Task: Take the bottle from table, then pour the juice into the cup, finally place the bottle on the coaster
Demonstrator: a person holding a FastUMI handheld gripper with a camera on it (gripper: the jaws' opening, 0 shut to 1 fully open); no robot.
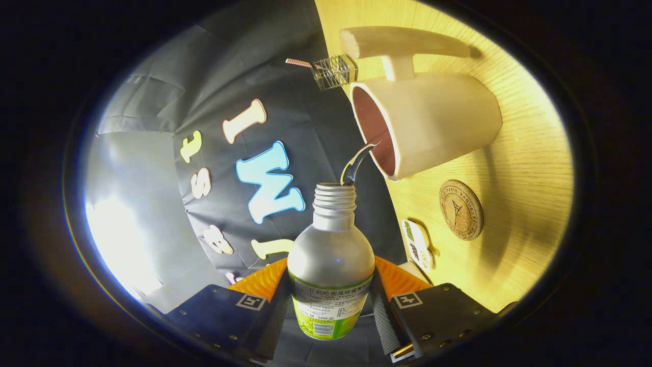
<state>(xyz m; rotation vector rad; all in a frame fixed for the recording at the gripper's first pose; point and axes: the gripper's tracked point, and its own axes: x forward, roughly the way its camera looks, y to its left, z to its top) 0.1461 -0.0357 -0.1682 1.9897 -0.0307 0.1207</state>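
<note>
We hold the gripper (330, 300) rolled over to one side, so the wooden table (530, 168) stands on edge in the gripper view. Both fingers press against the sides of the bottle (331, 260), which sits clamped between them, its labelled body at the fingers and its neck pointing ahead. The cap is off; the threaded mouth is open.

A thin stream of juice (358, 163) leaves the bottle mouth and arcs into the open top of the cup (433, 127). The cup is a pale mug with a dark inner wall, standing on the table just beyond the bottle mouth; its handle points away from us. The stream reaches the inside of the cup at its near rim.

The coaster (461, 209), a round cork disc with a printed emblem, lies flat on the table near the cup base, apart from it and bare. A small printed card (417, 244) stands at the table edge, nearer the fingers. A wooden block (402, 42) lies past the cup, and a small clear box (334, 72) stands at the table edge beside it.
</note>
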